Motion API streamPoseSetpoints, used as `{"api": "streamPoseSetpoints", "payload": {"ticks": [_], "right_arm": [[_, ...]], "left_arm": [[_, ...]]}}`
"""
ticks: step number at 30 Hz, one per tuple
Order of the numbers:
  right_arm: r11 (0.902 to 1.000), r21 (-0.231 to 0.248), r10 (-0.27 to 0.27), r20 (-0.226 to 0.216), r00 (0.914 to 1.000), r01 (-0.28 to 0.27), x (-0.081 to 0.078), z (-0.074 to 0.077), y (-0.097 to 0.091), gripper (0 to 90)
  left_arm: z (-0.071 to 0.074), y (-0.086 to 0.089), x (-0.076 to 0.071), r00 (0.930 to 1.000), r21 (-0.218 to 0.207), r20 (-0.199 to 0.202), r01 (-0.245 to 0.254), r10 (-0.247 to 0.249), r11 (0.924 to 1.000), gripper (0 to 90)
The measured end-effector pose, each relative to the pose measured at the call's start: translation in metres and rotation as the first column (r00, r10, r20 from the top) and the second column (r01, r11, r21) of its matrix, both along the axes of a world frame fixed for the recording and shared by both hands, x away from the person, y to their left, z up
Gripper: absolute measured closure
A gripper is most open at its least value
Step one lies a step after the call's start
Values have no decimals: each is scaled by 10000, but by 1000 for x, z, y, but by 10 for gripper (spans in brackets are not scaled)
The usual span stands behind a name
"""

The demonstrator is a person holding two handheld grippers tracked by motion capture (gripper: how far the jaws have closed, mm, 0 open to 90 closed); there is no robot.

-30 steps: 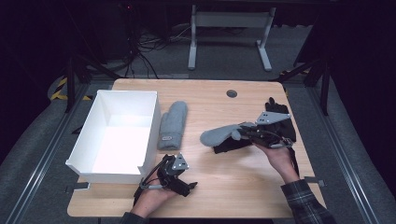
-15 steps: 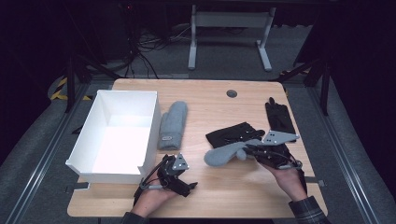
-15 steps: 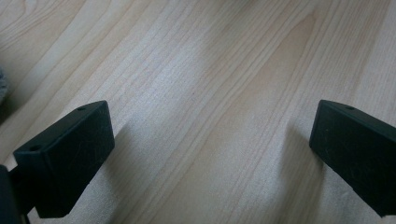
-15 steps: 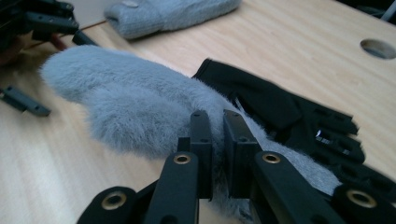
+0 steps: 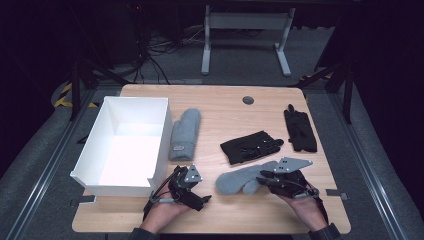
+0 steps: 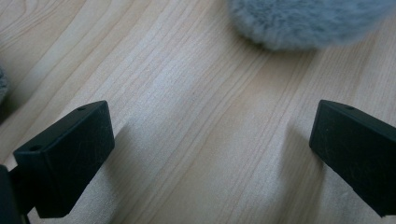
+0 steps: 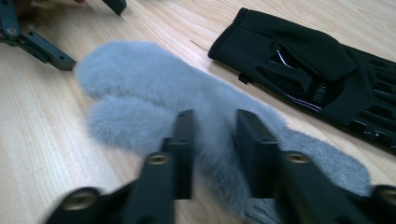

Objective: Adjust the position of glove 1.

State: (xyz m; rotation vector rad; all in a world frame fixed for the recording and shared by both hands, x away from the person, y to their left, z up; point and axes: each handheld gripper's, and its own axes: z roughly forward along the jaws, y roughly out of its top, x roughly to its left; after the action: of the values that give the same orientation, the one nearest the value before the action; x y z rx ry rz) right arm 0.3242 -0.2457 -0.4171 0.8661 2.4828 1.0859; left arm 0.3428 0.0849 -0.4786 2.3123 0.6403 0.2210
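A fluffy grey mitten (image 5: 239, 181) (image 7: 140, 84) lies flat on the wooden table (image 5: 225, 110) near the front edge. My right gripper (image 5: 262, 179) (image 7: 212, 140) straddles its cuff end. Its jaws have just been opening; the fur sits loosely between them and is no longer squeezed. My left gripper (image 5: 199, 189) (image 6: 210, 149) rests low on the table left of that mitten, open over bare wood, with the mitten's tip (image 6: 303, 21) just beyond its jaws. A second grey mitten (image 5: 185, 134) lies beside the white box (image 5: 162, 135).
A black glove (image 5: 250, 146) (image 7: 303, 70) lies just behind the fluffy mitten, and another black glove (image 5: 300, 131) sits farther back right. The white box is open-topped and occupies the table's left side. A round cable hole (image 5: 248, 100) is near the back edge.
My right gripper brought the fluffy grey mitten from the back right to the front, lowered it onto the table, and parted its jaws. The left gripper stayed put.
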Motion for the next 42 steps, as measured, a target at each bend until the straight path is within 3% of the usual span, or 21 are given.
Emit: {"api": "streamPoseSetpoints", "payload": {"ticks": [3,6,7,9,12,15,17,21,24,29,34,42], "right_arm": [[9998,186,-14,41,10000,13,-1,3,-3,585],[9997,251,-18,-17,10000,18,3,4,-10,672],[9998,169,-106,54,9999,105,6,4,-14,716],[9995,170,-259,38,9997,258,12,4,-23,796],[9980,201,-597,-26,9982,597,24,4,-38,895],[9973,-8,-728,-43,9973,728,37,1,-48,900],[9968,-138,-783,-68,9969,782,43,-2,-52,900],[9960,-448,-771,-13,9970,769,54,-8,-57,900],[9966,-513,-643,129,9978,649,66,-10,-57,900],[9976,-541,-443,-81,9990,438,76,-15,-54,900],[9981,-588,-202,-493,9986,173,75,-19,-56,900],[9968,-634,402,-1138,9927,-477,56,-22,-52,900]], "left_arm": [[0,0,0,10000,-18,-11,-52,52,10000,4],[3,-1,0,10000,39,-1,-69,69,10000,32],[5,0,-1,10000,3,-44,-62,62,10000,91],[11,2,-1,9996,-164,-236,-138,134,9998,311],[18,3,-3,9982,-491,-595,-76,47,9988,499],[26,1,-8,9956,-987,-858,289,-374,9947,777],[30,-5,-12,9937,-1115,-822,672,-766,9915,900],[33,-17,-17,9903,-1024,-793,1056,-1139,9891,900],[33,-34,-22,9823,-1071,-905,1540,-1639,9822,900],[29,-48,-23,9775,-901,-1023,1758,-1847,9803,900],[25,-51,-15,9835,-486,-1104,1386,-1433,9892,900],[25,-41,2,9923,-409,-1140,447,-491,9982,900]]}}
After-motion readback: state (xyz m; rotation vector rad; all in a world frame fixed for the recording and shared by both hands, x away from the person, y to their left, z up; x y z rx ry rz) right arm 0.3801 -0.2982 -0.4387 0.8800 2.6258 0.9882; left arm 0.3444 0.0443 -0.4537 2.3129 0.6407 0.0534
